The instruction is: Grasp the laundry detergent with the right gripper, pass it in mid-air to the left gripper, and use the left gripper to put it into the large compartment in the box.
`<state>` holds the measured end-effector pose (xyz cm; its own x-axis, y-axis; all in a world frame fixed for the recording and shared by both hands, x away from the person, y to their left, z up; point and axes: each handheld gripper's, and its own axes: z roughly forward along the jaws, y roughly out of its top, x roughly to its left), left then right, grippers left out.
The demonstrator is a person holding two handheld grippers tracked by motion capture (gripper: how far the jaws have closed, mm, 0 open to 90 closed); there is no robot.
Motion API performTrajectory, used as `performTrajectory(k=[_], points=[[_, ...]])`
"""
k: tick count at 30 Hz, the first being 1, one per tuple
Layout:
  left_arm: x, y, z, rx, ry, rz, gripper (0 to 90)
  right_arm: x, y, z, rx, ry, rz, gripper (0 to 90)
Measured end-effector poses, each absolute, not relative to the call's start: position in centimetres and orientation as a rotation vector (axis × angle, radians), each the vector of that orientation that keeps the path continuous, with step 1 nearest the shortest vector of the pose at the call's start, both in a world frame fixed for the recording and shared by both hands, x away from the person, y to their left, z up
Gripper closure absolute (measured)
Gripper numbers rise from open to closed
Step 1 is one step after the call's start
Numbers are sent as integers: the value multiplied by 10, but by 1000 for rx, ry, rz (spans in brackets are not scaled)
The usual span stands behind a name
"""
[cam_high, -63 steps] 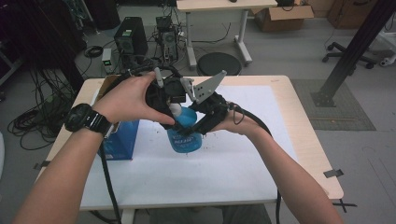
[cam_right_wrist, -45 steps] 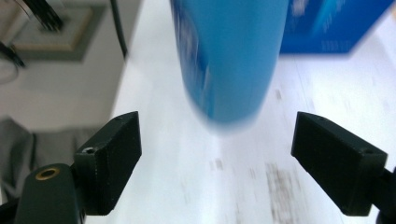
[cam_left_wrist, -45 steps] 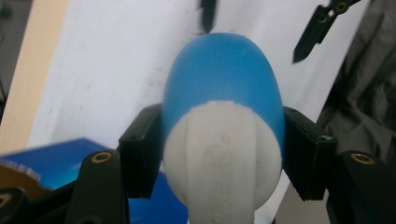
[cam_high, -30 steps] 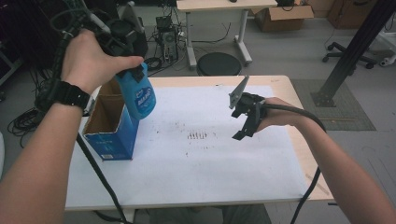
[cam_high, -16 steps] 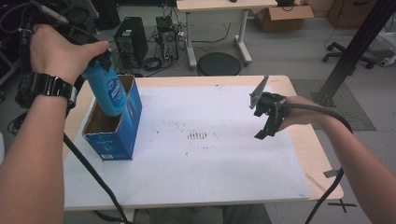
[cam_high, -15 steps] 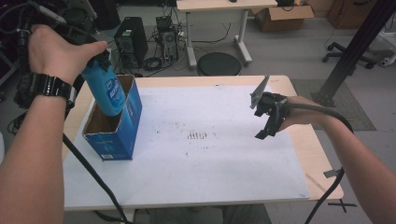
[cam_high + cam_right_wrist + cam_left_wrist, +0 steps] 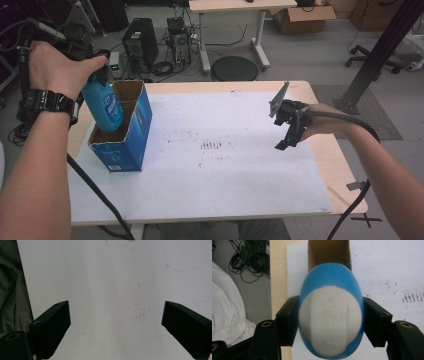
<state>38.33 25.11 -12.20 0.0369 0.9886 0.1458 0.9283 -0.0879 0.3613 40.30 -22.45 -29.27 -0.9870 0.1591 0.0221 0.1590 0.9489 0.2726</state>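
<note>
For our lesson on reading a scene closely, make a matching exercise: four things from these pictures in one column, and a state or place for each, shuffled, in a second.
1. blue plastic bottle
2. blue cardboard box
3. right gripper
4. round black stool

a. jaws apart, holding nothing
b. on the floor beyond the table
c. clamped in the left gripper, partly in the box
d. open-topped, at the table's left side

Pairs: 1-c, 2-d, 3-a, 4-b

The left gripper point(image 7: 329, 325) is clamping a blue bottle point(image 7: 330, 285) with a white base between its black jaws, hanging over the open cardboard box point(image 7: 328, 252) near the table's point(image 7: 387, 270) wooden edge.
</note>
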Motion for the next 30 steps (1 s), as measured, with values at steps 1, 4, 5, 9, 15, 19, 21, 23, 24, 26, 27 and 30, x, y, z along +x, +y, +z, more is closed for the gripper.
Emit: performTrajectory(k=[1, 4, 5, 9, 15, 19, 21, 23, 24, 26, 27, 30], points=[[384, 252, -125, 2134, 2004, 531, 384, 403, -224, -293, 255, 3099, 432, 83], [386, 252, -135, 2138, 2010, 507, 384, 403, -224, -294, 252, 3099, 438, 82], [387, 252, -137, 2142, 2011, 504, 384, 403, -224, -294, 251, 3101, 437, 82], [389, 252, -148, 2149, 2018, 484, 384, 403, -224, -295, 252, 3104, 434, 83], [393, 253, -167, 2175, 2024, 456, 384, 403, -225, -296, 257, 3109, 437, 82], [395, 254, -180, 2191, 2031, 441, 385, 403, -225, -298, 262, 3112, 434, 83], [396, 255, -186, 2201, 2036, 428, 384, 403, -225, -299, 263, 3115, 434, 83], [396, 256, -192, 2204, 2039, 424, 385, 403, -225, -300, 262, 3115, 436, 83], [397, 256, -195, 2210, 2041, 418, 384, 403, -225, -300, 257, 3119, 436, 83], [397, 257, -201, 2215, 2043, 413, 384, 403, -225, -301, 262, 3121, 438, 83], [397, 257, -204, 2218, 2045, 409, 384, 403, -225, -302, 263, 3121, 435, 83], [398, 258, -212, 2225, 2044, 395, 385, 403, -225, -303, 267, 3124, 430, 82]])
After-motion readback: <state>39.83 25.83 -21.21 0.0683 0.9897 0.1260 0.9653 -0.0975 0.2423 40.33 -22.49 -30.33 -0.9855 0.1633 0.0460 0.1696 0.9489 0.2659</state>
